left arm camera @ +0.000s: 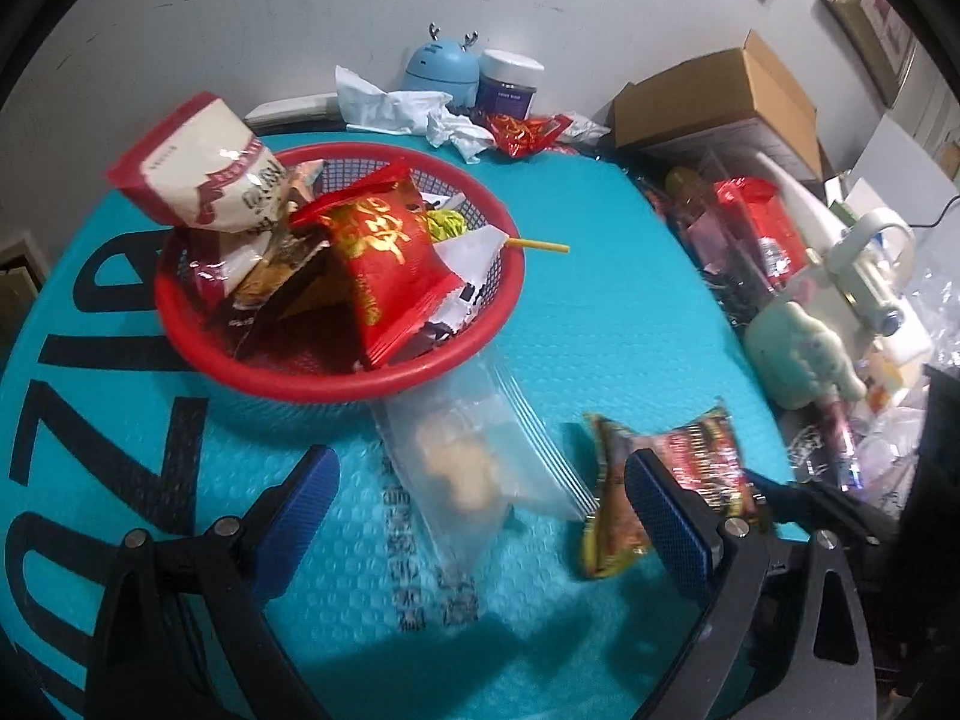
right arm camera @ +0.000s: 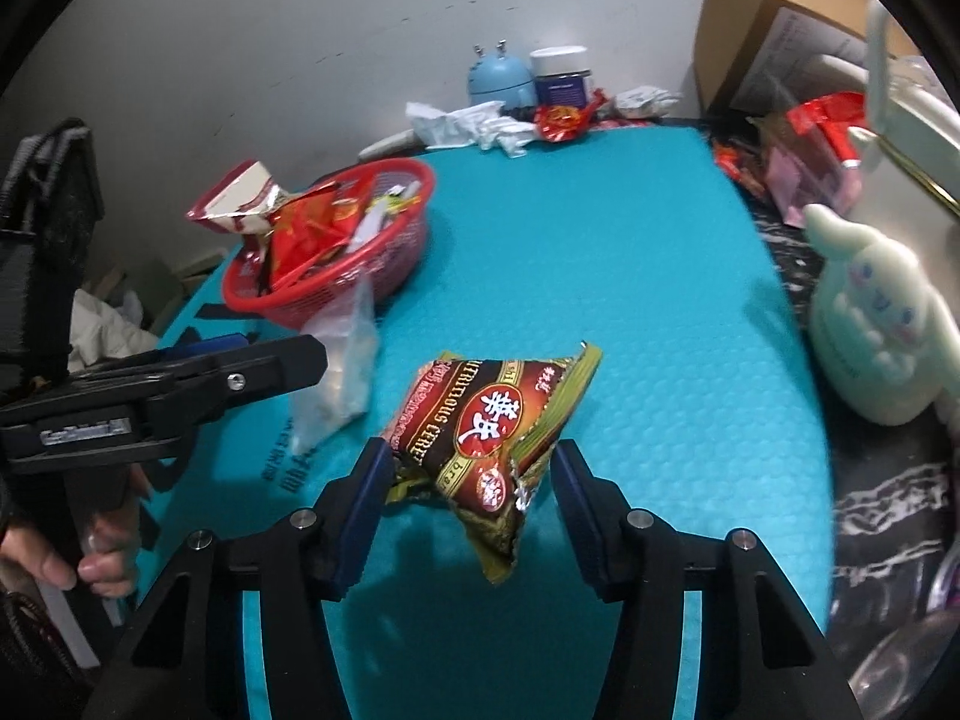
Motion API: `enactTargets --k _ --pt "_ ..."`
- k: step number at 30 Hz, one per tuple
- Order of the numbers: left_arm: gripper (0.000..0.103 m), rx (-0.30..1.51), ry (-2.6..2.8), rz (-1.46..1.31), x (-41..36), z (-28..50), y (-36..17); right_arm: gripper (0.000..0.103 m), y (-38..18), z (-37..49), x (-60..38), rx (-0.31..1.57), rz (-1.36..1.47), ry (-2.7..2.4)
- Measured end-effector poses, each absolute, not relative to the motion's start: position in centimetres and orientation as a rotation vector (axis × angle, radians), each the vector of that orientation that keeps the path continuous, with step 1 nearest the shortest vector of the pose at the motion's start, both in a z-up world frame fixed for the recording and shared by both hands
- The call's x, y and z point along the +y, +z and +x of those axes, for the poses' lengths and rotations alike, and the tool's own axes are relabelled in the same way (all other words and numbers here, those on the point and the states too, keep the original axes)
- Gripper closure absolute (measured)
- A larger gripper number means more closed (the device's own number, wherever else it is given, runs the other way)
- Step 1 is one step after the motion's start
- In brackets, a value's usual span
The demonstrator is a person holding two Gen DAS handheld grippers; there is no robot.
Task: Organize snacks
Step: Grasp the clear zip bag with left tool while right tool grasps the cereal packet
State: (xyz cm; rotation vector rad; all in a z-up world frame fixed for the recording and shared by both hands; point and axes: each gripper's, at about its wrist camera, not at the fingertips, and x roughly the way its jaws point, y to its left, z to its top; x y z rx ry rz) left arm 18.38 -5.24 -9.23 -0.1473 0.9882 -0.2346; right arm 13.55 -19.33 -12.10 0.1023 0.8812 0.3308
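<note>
A red basket (left arm camera: 198, 354) full of snack packets stands on the teal mat (left arm camera: 600, 276); it also shows in the right wrist view (right arm camera: 414, 228). A clear zip bag (left arm camera: 474, 456) with pale snacks lies just in front of the basket, between the fingers of my open, empty left gripper (left arm camera: 480, 516). A brown and green cereal packet (right arm camera: 486, 420) sits between the fingers of my right gripper (right arm camera: 468, 480), which is shut on its lower part; the same packet shows in the left wrist view (left arm camera: 672, 480). The left gripper shows at the left of the right wrist view (right arm camera: 240, 372).
A blue gadget (left arm camera: 441, 63), a jar (left arm camera: 510, 84), crumpled paper (left arm camera: 408, 108) and a red wrapper (left arm camera: 522, 132) sit at the mat's far edge. A cardboard box (left arm camera: 720, 96), red packets (left arm camera: 762, 222) and a pale green plush bottle (right arm camera: 870, 324) crowd the right side.
</note>
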Motion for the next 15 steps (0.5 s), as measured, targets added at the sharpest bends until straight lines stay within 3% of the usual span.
enactTargets --k 7,11,15 --pt "0.006 1.022 -0.194 -0.096 -6.5 20.2 -11.3 0.047 -12.1 13.4 -20.8 0.88 0.103 0.317" --pt "0.007 1.044 -0.214 -0.111 -6.9 20.5 -12.2 0.036 -12.7 13.9 -21.5 0.893 0.145 0.323" --pt "0.035 1.04 -0.196 -0.05 -7.3 20.3 -12.6 0.031 -13.2 14.3 -21.6 0.907 0.195 0.354"
